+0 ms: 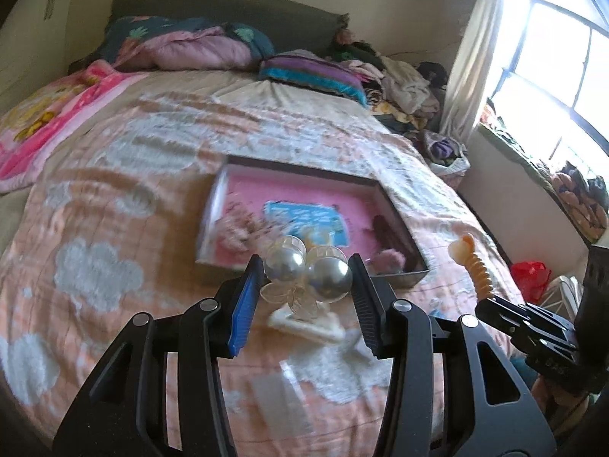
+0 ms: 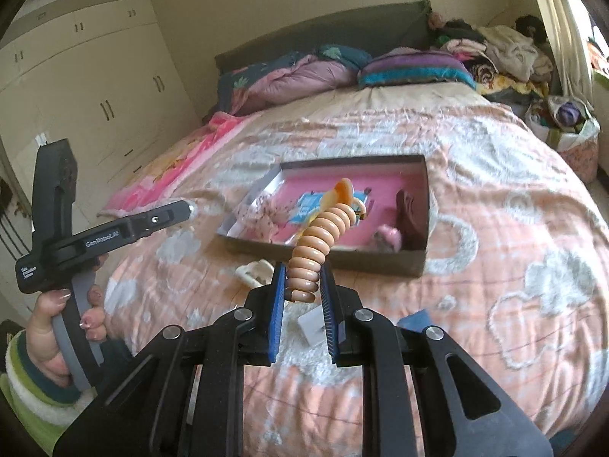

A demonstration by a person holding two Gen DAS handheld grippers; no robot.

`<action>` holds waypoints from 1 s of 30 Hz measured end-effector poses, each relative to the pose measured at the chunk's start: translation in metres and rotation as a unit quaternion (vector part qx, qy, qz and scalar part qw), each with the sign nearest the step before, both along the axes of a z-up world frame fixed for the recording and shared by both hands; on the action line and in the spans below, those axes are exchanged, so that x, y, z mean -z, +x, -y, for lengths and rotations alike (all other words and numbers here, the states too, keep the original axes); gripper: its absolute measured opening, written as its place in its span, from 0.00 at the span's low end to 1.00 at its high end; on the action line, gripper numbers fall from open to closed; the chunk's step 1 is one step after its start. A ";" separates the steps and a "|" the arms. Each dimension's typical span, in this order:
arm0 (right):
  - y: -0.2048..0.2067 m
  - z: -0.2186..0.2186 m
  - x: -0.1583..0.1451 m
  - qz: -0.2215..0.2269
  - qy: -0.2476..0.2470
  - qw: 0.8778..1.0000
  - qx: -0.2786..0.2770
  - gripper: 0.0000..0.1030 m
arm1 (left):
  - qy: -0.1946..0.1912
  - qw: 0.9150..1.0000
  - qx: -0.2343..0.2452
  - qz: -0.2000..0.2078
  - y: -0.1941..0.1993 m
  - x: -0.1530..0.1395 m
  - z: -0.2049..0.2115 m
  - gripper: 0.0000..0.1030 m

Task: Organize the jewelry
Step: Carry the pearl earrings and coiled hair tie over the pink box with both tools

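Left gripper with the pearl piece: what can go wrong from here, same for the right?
1. Left gripper pinches only the two round pearls; smooth spheres may squirt out.
2. Right gripper holds the spiral coil by its bottom loops; the free top could sway and snag the box wall.
3. Both items seem headed for that box, so the grippers could collide.

two silver pearl balls (image 1: 307, 275) and a peach spiral hair tie (image 2: 321, 242) are held above the pink-lined box (image 2: 416, 262).
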State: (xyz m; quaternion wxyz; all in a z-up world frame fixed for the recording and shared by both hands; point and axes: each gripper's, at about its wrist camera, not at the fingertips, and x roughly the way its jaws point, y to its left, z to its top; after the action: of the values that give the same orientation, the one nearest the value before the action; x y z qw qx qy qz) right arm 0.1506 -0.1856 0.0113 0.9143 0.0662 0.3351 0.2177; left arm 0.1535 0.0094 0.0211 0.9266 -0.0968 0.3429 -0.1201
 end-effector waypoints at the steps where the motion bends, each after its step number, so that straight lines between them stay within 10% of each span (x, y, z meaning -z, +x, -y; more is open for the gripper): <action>1: -0.001 0.002 -0.003 0.006 -0.001 1.000 0.002 0.17 | 0.000 1.000 0.006 0.003 0.001 -0.003 0.006 0.36; 30: 0.030 0.043 -0.065 0.099 -0.030 0.994 0.037 0.17 | 0.035 0.998 0.034 0.042 0.062 -0.046 0.056 0.36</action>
State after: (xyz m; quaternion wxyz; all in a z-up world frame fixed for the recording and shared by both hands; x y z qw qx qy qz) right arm 0.1808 -0.2286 0.0762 0.9519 0.0296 0.2471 0.1787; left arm 0.2154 -0.0469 0.0669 0.9383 -0.0480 0.3111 -0.1432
